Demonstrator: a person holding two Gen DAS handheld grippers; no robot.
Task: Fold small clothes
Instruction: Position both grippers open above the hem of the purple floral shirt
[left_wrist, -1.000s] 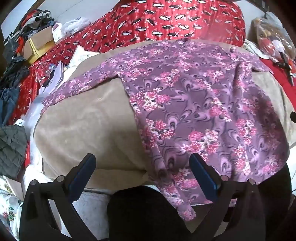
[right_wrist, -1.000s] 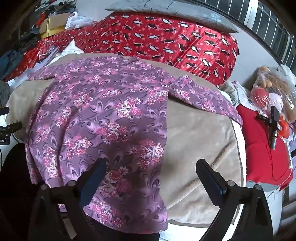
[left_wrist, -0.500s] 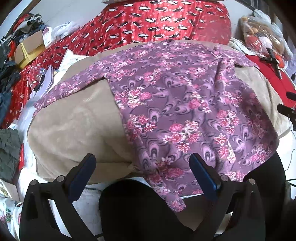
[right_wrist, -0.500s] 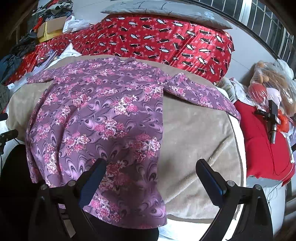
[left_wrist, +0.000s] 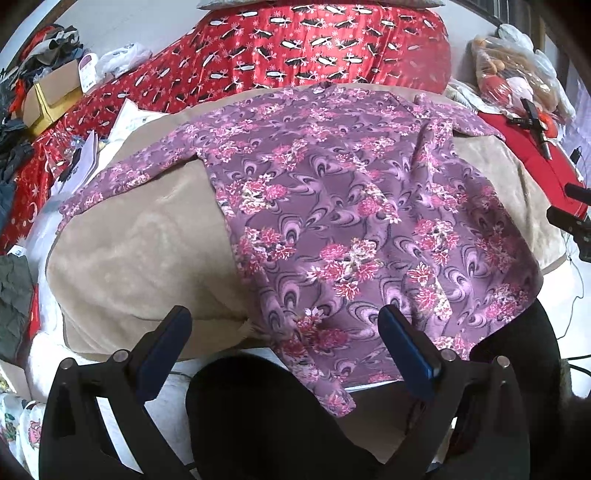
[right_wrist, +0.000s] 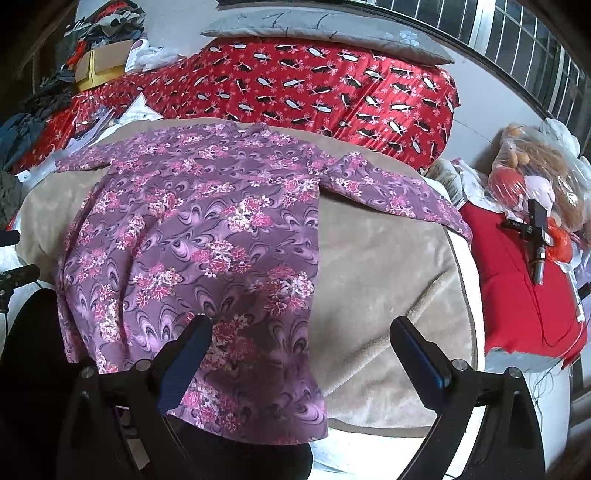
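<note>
Across a beige plush blanket (left_wrist: 133, 251) with a soft, napped surface, a purple long-sleeved top printed with pink flowers and pale swirls (left_wrist: 351, 221) lies spread flat, collar away from the cameras and both sleeves stretched out sideways. Its thin, smooth fabric shows shallow creases, and the hem spills over the blanket's near edge, one corner hanging down to a point. Beyond the blanket, a glossy red quilt patterned with black-and-white feather shapes (left_wrist: 314, 48) bulges up in a rounded roll, with a flat grey pillow (right_wrist: 325, 29) resting on top of it. To the blanket's right, seen from the right wrist, a plain red cloth (right_wrist: 517, 295) carries a black cross-shaped tool, and a clear crinkled plastic bag of soft toys (right_wrist: 535, 173) sits behind it. To the blanket's left, a brown cardboard box (left_wrist: 51, 96) stands amid heaped dark clothes.

Left gripper (left_wrist: 284, 339) hovers over the hem near the blanket's front edge, its blue-padded black fingers spread wide and holding nothing. Right gripper (right_wrist: 303, 358) hangs above the hem's other side, fingers likewise wide apart and empty.
</note>
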